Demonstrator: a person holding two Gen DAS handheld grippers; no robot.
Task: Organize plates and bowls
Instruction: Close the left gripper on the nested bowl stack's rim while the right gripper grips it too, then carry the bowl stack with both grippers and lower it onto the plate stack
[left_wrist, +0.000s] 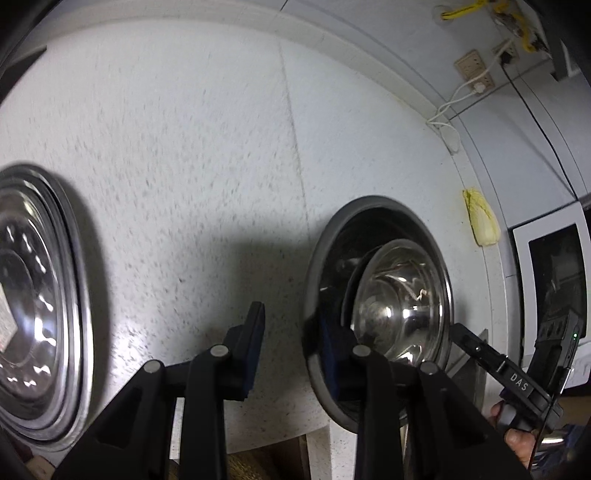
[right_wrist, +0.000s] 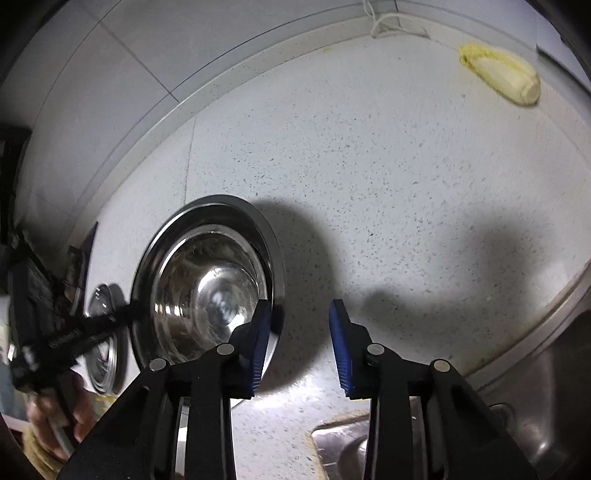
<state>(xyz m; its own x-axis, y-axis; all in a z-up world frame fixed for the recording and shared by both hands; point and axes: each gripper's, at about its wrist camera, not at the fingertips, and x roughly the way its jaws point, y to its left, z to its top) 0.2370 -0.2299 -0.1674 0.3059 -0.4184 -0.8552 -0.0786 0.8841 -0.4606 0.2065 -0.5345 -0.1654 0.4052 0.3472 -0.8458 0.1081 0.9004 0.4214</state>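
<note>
Steel bowl (left_wrist: 402, 302) sat nested inside a wider steel plate (left_wrist: 332, 236), both on the speckled white counter (left_wrist: 207, 140), near its front edge. A second stack of steel plates (left_wrist: 33, 295) lay well apart, further to the left on the same counter.

Left gripper (left_wrist: 291, 347) hung over the near-left rim of the plate, jaws spread; its right finger overlapped the rim, its left finger stood over bare counter. Nothing was held. From this gripper the bowl lay just ahead and to the right.

Right gripper (right_wrist: 301, 343) came at the same pair from the other side, jaws also apart and holding nothing. Its left finger overlapped the plate's right rim; bowl lay ahead and to its left.

Judgement: both hands looked about equally near, one on each flank. Round ware, no long axis; the grip would turn on straddling the rim. A yellow cabbage (right_wrist: 502, 77) lay far back, clear of the work. Sink (right_wrist: 546, 387) sat at right.
</note>
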